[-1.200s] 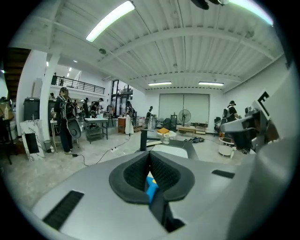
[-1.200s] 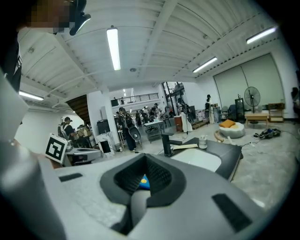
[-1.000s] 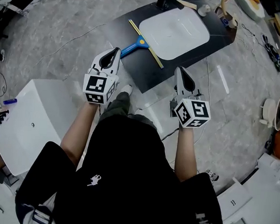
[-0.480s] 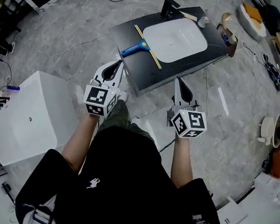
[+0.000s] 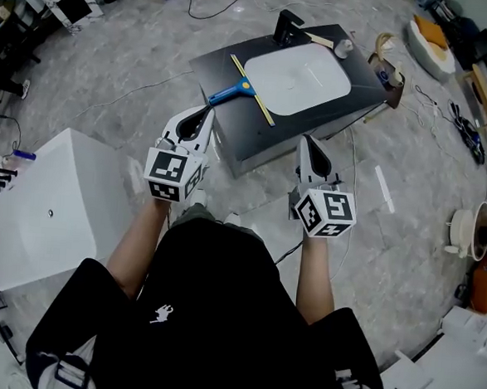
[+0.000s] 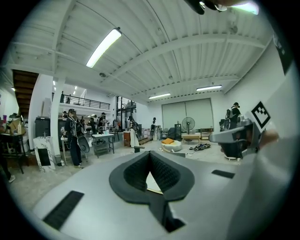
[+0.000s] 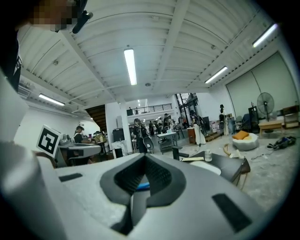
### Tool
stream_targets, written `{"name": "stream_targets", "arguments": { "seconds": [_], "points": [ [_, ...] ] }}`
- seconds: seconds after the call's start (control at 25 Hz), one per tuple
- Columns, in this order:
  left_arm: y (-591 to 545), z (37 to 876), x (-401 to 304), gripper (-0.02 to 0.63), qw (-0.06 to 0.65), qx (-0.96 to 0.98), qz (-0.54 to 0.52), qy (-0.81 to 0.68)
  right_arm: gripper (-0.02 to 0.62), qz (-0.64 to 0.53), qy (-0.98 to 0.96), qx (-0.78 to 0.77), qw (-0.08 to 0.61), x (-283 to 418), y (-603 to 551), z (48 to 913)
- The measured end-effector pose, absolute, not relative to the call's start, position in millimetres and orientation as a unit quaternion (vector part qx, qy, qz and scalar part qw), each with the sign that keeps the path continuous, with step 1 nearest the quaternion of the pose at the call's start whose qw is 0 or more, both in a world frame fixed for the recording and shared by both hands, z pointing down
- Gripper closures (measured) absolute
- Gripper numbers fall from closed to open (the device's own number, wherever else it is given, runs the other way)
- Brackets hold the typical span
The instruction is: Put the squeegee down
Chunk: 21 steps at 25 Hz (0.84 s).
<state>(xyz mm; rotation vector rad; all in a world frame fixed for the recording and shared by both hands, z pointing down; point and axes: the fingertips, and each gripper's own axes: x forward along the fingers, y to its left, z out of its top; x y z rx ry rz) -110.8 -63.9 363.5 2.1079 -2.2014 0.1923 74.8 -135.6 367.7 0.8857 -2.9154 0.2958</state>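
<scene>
The squeegee (image 5: 234, 90), with a blue handle and a long yellow-edged blade, lies flat on the black counter (image 5: 223, 134) to the left of the white sink basin (image 5: 297, 83). Nothing holds it. My left gripper (image 5: 202, 114) hangs in the air short of the counter's near left corner, shut and empty. My right gripper (image 5: 305, 142) hovers off the counter's near edge, also shut with nothing in it. In the left gripper view the left gripper (image 6: 151, 159) has its pads together. Through the notch of the right gripper (image 7: 144, 161) in its own view shows a bit of the blue squeegee (image 7: 143, 186).
A black faucet (image 5: 286, 24) stands at the counter's far edge. A white box-shaped basin (image 5: 51, 209) sits on the floor to my left. Cables, a bag (image 5: 388, 71) and a bowl (image 5: 474, 222) lie around on the grey floor. People stand far off in the hall.
Both grippers have drawn back and up from the counter, staying shut. The squeegee lies where it was, now farther from them.
</scene>
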Motion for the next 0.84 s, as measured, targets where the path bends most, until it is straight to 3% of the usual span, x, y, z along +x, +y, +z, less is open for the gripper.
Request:
{"name": "stream_targets", "arguments": {
  "seconds": [0.84],
  "points": [
    [-54.4, 355.1, -108.3, 0.601, 0.007, 0.695, 0.061, -0.717, 0.594, 0.074, -0.954, 0.288, 0.035, 71.5, -126.1, 354.8]
  ]
}}
